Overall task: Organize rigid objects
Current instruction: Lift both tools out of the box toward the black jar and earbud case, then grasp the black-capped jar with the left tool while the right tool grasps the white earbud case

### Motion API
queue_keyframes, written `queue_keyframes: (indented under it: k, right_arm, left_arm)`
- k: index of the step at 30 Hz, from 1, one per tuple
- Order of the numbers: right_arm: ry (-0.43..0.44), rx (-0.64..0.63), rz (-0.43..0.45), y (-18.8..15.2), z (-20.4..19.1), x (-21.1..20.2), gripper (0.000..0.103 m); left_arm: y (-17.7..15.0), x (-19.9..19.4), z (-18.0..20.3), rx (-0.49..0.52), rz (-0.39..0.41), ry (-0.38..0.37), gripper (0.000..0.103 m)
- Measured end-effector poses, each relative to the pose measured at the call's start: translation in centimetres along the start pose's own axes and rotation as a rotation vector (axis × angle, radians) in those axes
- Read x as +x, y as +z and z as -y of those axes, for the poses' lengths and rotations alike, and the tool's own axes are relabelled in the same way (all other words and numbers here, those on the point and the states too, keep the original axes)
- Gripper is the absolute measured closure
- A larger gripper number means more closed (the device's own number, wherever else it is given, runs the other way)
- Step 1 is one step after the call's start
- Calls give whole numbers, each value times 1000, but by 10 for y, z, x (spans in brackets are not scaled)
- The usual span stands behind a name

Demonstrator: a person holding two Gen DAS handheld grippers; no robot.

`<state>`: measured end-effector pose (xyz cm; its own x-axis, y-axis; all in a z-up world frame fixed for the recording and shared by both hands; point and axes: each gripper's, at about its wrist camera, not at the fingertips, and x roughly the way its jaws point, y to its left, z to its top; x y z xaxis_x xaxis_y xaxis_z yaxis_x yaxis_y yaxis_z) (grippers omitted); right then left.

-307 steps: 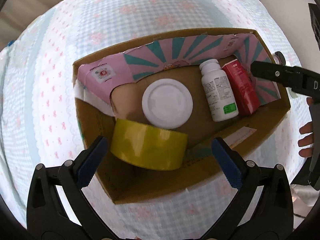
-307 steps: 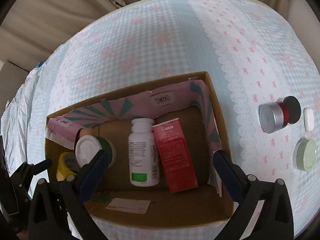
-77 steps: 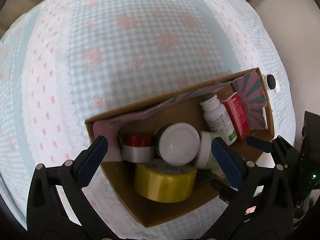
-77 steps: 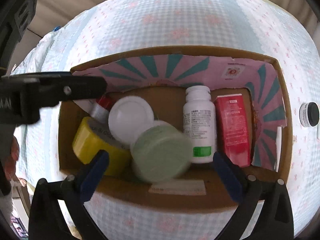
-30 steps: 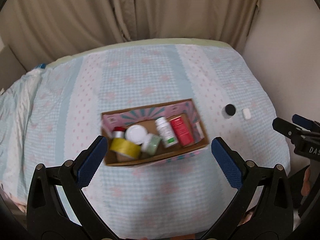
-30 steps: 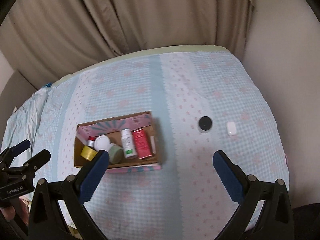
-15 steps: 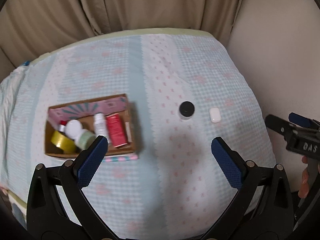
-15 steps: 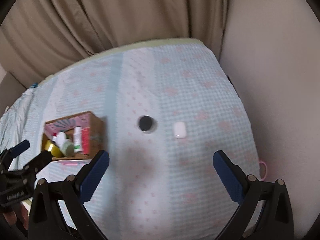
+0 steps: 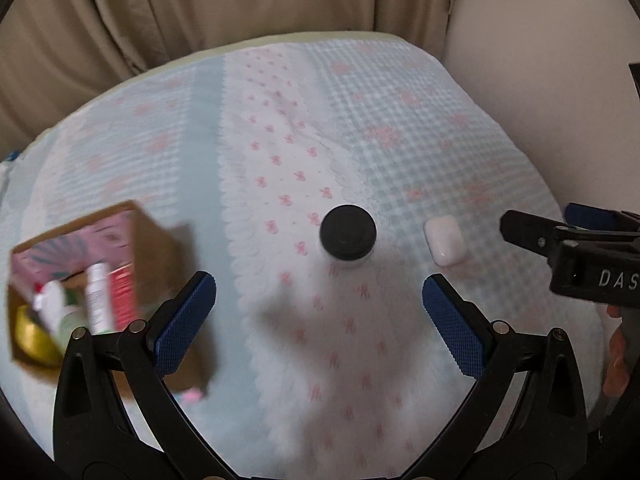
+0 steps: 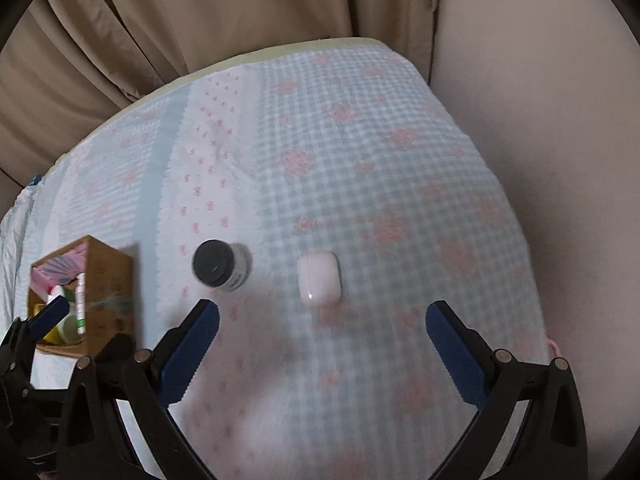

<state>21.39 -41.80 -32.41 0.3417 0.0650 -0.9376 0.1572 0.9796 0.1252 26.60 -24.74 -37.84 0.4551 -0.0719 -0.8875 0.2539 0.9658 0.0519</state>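
Left wrist cam first: my left gripper is spread wide with nothing in it, hanging over the bedspread, and compared to half a second ago the view has swung right and dropped closer, so the black-lidded jar now sits pretty much dead centre between the pads. The white earbud case lies just to its right, apart from it, and the cardboard box with the bottles and tape has slid off to the left edge, all smeared with motion blur. The right gripper pokes in from the right; can't tell its opening from here. Right wrist cam: same tongs are clearly wide open and empty, and here the earbud case has come up bigger and lines up between the pads, jar to its left, box far left.
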Motion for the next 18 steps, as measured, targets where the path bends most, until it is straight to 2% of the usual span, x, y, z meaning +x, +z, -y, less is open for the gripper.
queue_keyframes:
  k: [3, 9, 13, 15, 18]
  right_arm:
    - [22, -21, 14, -1, 1, 33, 17]
    - [31, -51, 74, -4, -1, 75, 17]
    - [10, -85, 98, -8, -7, 96, 18]
    - [7, -101, 105, -10, -8, 104, 27]
    - [-6, -135, 117, -15, -11, 113, 30]
  left_arm:
    - [-7, 39, 6, 41, 24, -21, 1]
    - [-17, 96, 13, 91, 48, -42, 5]
    - [-20, 116, 17, 128, 76, -46, 15]
    - [-21, 122, 18, 142, 89, -54, 17]
    - [-21, 128, 20, 165, 106, -60, 19]
